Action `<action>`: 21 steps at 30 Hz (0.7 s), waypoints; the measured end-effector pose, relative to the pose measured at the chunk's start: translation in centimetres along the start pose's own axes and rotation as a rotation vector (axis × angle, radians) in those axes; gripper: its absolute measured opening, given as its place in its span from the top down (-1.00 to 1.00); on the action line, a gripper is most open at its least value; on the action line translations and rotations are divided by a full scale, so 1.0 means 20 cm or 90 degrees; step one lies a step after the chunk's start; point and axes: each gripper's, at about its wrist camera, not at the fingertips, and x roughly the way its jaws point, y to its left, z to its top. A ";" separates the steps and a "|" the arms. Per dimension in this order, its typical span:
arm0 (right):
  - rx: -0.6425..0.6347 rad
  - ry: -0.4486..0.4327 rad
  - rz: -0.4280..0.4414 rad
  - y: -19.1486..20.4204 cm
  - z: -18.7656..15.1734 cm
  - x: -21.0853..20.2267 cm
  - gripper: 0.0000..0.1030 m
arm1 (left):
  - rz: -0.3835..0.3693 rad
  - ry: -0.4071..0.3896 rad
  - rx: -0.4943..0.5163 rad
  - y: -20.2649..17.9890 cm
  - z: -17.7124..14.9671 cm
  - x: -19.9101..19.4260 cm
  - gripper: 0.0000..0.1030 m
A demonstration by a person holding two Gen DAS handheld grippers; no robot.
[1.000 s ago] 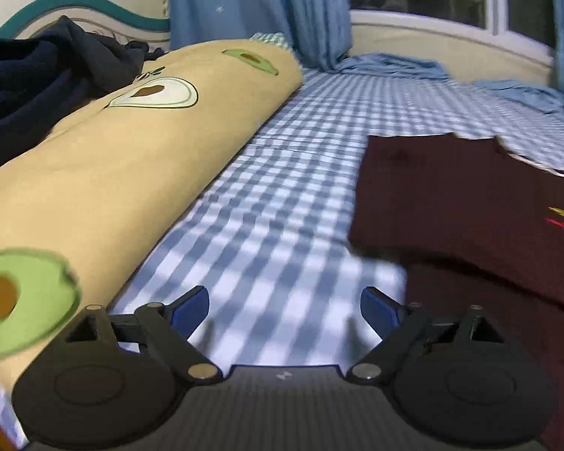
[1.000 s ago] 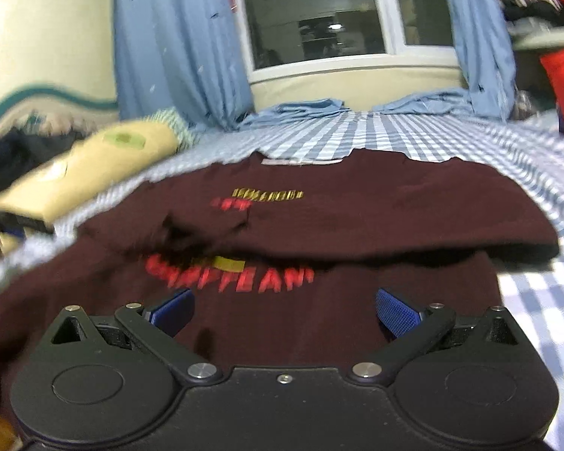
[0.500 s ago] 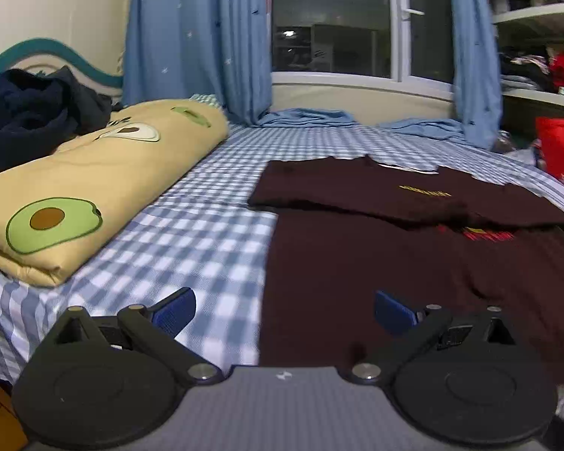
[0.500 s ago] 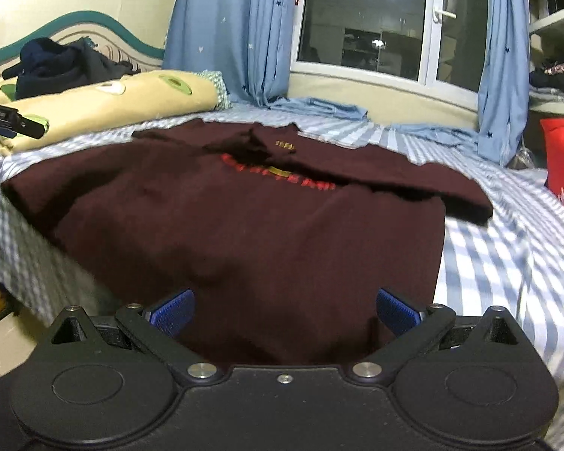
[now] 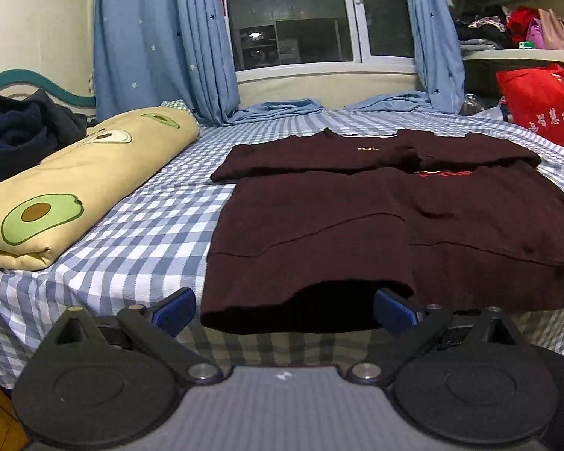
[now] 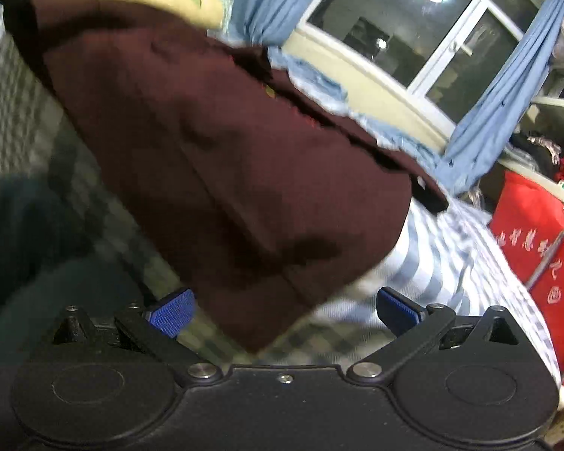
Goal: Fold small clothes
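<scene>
Maroon shirt (image 5: 357, 225) lies on the bed (image 5: 150, 233), sleeves already folded in, hem hanging over the near edge. Both cameras have swung back to that hem (a second ago the left one faced the pillow (image 5: 75, 188)). Left gripper (image 5: 284, 306) and right gripper (image 6: 284, 306) stand wide, holding nothing; the left jaws have just been opening, so the hem grasp probably comes next.

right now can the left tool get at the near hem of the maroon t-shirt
Probably yes. The left tool is wide open with the maroon t-shirt's near hem hanging over the bed edge right between its fingers, and nothing lies in front of it; whether the pads touch the cloth is unclear.
</scene>
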 end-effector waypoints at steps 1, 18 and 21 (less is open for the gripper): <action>0.035 0.004 0.035 -0.04 -0.02 0.01 -0.99 | -0.001 -0.005 0.010 -0.01 -0.01 -0.01 -0.99; 0.493 0.072 0.293 -0.48 -0.12 0.26 0.78 | 0.081 -0.049 0.276 -0.25 -0.23 0.12 -0.99; 0.559 0.050 0.356 -0.56 -0.13 0.15 0.83 | 0.079 -0.055 0.294 -0.29 -0.23 0.13 -0.99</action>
